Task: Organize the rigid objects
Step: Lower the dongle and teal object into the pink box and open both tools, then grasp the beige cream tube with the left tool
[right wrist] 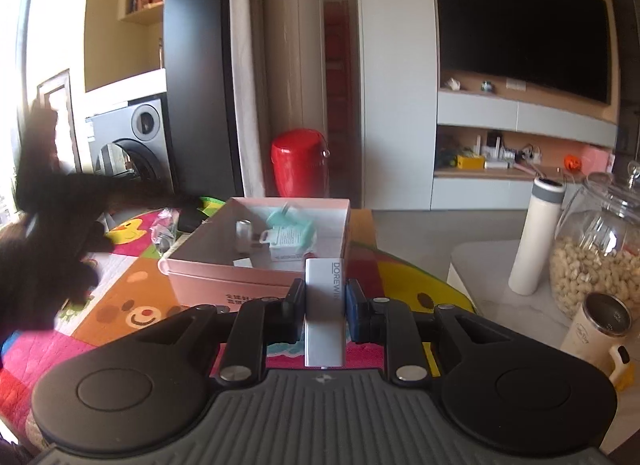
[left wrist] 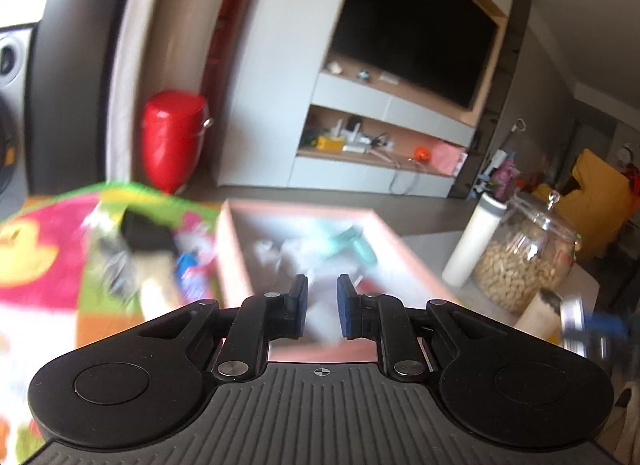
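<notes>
On the left, small items [left wrist: 152, 257] lie blurred on a bright play mat [left wrist: 40, 249]. Beside them sits a pink box [right wrist: 256, 279] holding a mint packet [right wrist: 290, 239] and other small things. The left tool [left wrist: 322, 307] hovers over the box's near edge, its pads nearly pressed together — nothing between them. The right tool [right wrist: 324, 311] pinches a silver bar [right wrist: 325, 305] upright, just before the box. Further right — a white bottle [right wrist: 536, 237] and a glass jar [right wrist: 600, 249] on the tabletop [right wrist: 484, 297].

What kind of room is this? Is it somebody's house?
Most likely a home living room. A big dark television hangs above shelves of odds and ends, a washing machine stands in a side nook, and a bright cartoon play mat lies under a pink box.
</notes>
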`<action>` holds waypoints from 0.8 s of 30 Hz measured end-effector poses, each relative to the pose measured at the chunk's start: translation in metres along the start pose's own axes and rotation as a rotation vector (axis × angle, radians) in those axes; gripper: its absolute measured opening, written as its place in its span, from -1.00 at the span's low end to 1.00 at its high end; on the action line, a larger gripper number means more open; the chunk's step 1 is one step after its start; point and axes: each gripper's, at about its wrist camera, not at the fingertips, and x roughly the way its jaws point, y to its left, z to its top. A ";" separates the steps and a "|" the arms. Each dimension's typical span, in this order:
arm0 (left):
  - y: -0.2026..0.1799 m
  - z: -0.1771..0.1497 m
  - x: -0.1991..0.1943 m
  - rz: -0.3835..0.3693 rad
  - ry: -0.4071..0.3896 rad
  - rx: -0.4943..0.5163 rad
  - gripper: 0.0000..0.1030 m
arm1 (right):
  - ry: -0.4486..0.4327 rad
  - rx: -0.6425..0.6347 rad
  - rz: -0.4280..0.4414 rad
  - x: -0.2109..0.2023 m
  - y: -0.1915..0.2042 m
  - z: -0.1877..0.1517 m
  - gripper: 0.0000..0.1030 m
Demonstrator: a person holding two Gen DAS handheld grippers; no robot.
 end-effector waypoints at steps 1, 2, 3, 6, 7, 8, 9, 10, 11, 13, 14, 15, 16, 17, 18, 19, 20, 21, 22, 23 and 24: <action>0.006 -0.006 -0.005 0.006 0.006 -0.006 -0.66 | -0.011 -0.005 0.006 0.003 0.001 0.007 -0.60; 0.013 -0.010 -0.007 0.014 0.013 -0.008 -0.66 | -0.031 -0.010 0.015 0.007 0.002 0.016 -0.60; 0.019 -0.014 -0.011 0.028 0.022 -0.006 -0.66 | -0.054 -0.009 0.027 0.012 0.003 0.028 -0.61; 0.036 -0.019 -0.016 0.089 0.040 -0.023 -0.66 | -0.106 0.054 0.074 0.034 0.001 0.075 -0.61; 0.041 -0.020 -0.016 0.125 0.041 -0.042 -0.66 | -0.113 0.077 0.085 0.045 0.000 0.090 -0.60; 0.048 -0.021 -0.018 0.174 0.044 -0.065 -0.66 | -0.109 0.086 0.096 0.057 0.000 0.102 -0.57; 0.056 -0.023 -0.020 0.224 0.052 -0.081 -0.66 | -0.098 0.086 0.094 0.069 0.002 0.110 -0.41; 0.062 -0.023 -0.020 0.262 0.057 -0.092 -0.66 | -0.086 0.088 0.068 0.080 0.005 0.114 -0.32; 0.068 -0.026 -0.021 0.282 0.060 -0.103 -0.66 | -0.070 0.088 0.042 0.088 0.009 0.112 -0.20; 0.081 -0.029 -0.021 0.285 0.065 -0.126 -0.66 | -0.018 0.073 0.045 0.100 0.017 0.098 -0.19; 0.087 -0.030 -0.021 0.284 0.067 -0.133 -0.66 | 0.007 0.065 0.055 0.103 0.020 0.087 -0.19; 0.090 -0.030 -0.019 0.285 0.068 -0.135 -0.66 | 0.032 0.052 0.058 0.106 0.025 0.073 -0.19; 0.092 -0.029 -0.015 0.283 0.069 -0.133 -0.66 | 0.054 0.033 0.055 0.107 0.030 0.060 -0.18; 0.093 -0.027 -0.010 0.278 0.069 -0.131 -0.66 | 0.078 0.008 0.053 0.108 0.037 0.047 -0.18; 0.095 -0.024 -0.005 0.271 0.070 -0.133 -0.66 | 0.098 -0.015 0.055 0.107 0.043 0.035 -0.18; 0.096 -0.020 0.001 0.265 0.069 -0.137 -0.66 | 0.118 -0.035 0.061 0.107 0.048 0.023 -0.18; 0.097 -0.015 0.008 0.263 0.067 -0.140 -0.66 | 0.137 -0.050 0.068 0.106 0.053 0.013 -0.18; 0.097 -0.010 0.015 0.265 0.064 -0.142 -0.66 | 0.155 -0.060 0.076 0.105 0.057 0.004 -0.18; 0.097 -0.004 0.024 0.267 0.059 -0.143 -0.66 | 0.169 -0.068 0.090 0.103 0.061 -0.004 -0.18; 0.096 0.001 0.033 0.268 0.056 -0.138 -0.66 | 0.180 -0.075 0.103 0.100 0.064 -0.011 -0.17; 0.095 0.005 0.042 0.271 0.058 -0.124 -0.65 | 0.189 -0.081 0.113 0.098 0.067 -0.017 -0.12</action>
